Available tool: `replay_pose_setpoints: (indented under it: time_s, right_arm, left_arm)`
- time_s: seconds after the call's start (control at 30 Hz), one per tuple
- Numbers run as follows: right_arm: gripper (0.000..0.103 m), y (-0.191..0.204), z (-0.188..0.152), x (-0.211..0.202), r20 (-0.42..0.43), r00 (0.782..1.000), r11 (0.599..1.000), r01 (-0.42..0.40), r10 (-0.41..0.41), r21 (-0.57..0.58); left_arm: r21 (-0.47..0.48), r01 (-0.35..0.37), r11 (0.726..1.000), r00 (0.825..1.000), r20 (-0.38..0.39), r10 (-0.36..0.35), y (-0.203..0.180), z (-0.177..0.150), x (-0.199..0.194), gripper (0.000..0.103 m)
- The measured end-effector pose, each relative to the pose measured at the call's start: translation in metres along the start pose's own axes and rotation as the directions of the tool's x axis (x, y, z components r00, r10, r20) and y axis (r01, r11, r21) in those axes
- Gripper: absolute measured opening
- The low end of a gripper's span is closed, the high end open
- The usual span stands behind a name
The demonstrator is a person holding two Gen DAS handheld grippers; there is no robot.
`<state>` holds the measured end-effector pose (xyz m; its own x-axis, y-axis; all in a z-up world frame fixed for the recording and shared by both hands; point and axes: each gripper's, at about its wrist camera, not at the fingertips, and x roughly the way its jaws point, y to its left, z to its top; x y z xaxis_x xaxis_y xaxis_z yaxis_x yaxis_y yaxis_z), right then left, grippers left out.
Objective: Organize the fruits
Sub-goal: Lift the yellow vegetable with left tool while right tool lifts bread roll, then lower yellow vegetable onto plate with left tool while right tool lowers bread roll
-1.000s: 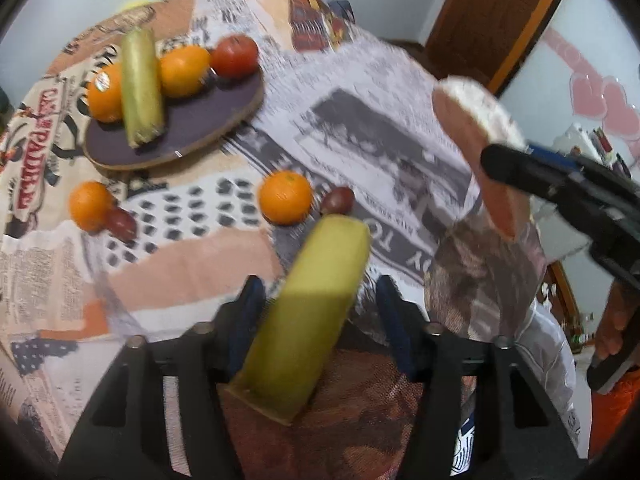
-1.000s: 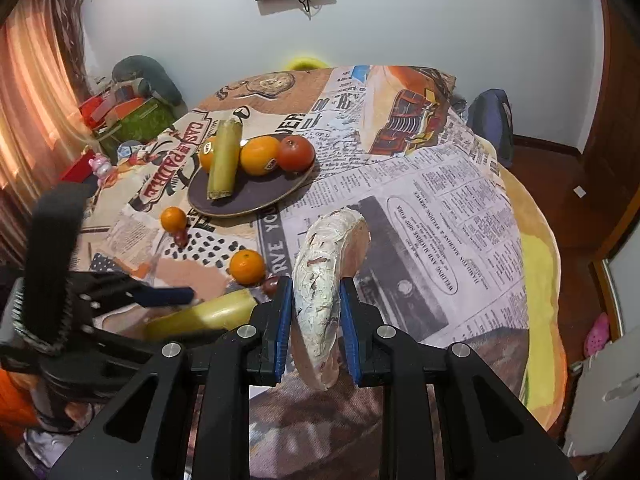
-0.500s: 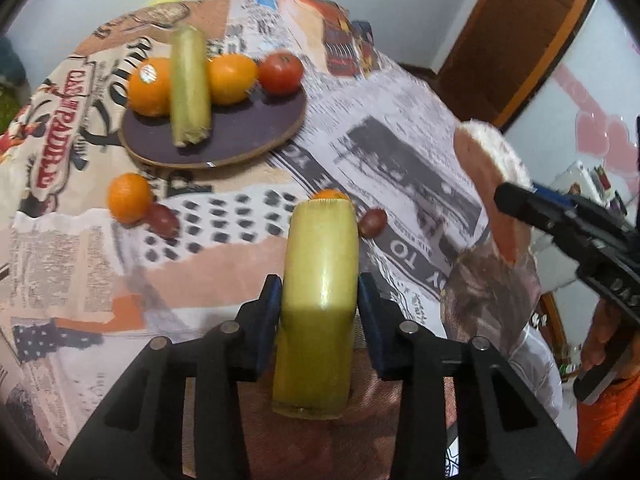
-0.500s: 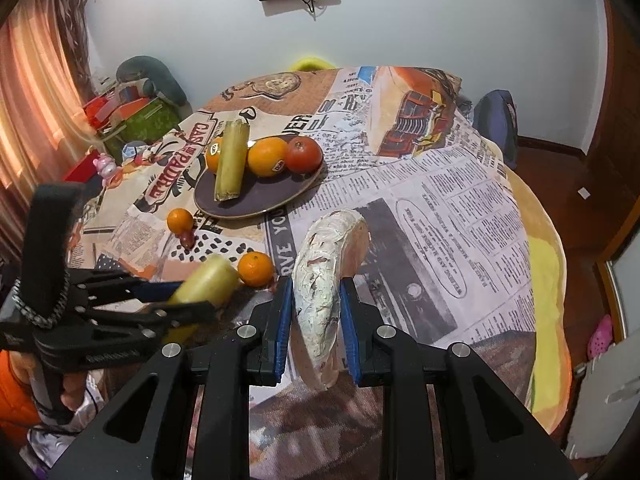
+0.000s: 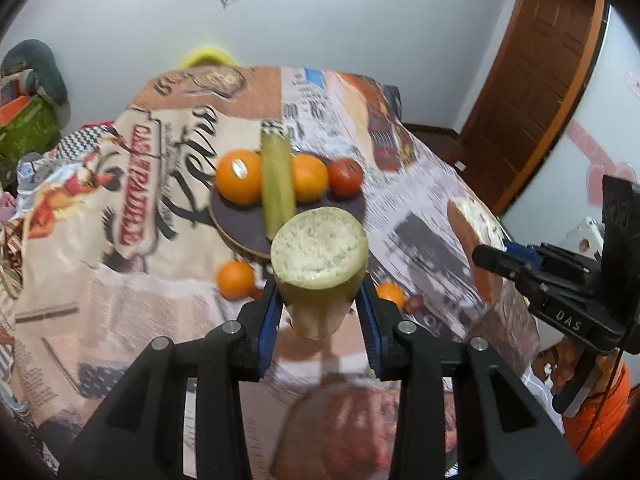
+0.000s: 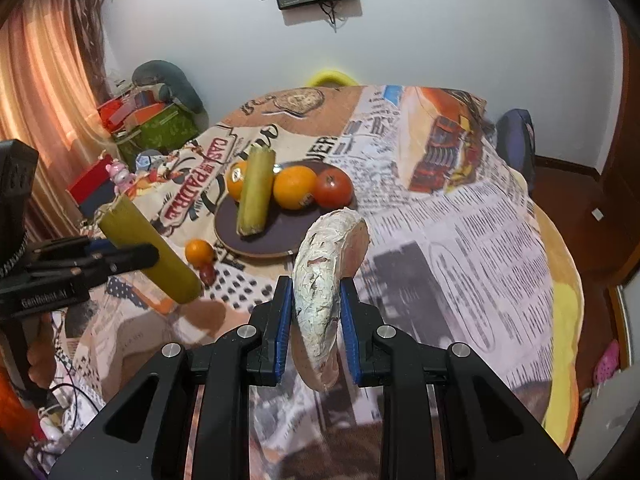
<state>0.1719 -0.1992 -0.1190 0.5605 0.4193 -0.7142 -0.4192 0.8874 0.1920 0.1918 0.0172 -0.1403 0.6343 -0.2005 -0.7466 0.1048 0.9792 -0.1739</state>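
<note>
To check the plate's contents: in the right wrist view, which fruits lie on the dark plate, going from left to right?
Orange with sticker → green sugarcane piece → orange → tomato, all on the dark plate.

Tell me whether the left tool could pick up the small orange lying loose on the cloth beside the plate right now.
Probably not yet. The left tool is shut on a yellow-green stalk piece, so nothing else fits. The path down to the small orange beside the plate looks free; it would have to set the stalk down first.
</note>
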Motion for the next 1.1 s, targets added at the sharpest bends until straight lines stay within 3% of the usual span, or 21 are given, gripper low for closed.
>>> replay_pose_setpoints:
  time_s: [0.47,1.1]
  right_arm:
    - [0.021,0.008,0.037,0.036,0.020,0.998,0.998,-0.051,0.051,-0.026]
    - [0.021,0.008,0.078,0.106,-0.006,0.997,0.995,-0.079,0.078,-0.060]
  left_arm:
    - [-0.042,-0.051,0.998,0.999,0.015,0.051,0.038,0.040,0.027,0.037]
    - [-0.028,-0.056,0.998,0.997,-0.057,0.054,0.060,0.072,0.101,0.037]
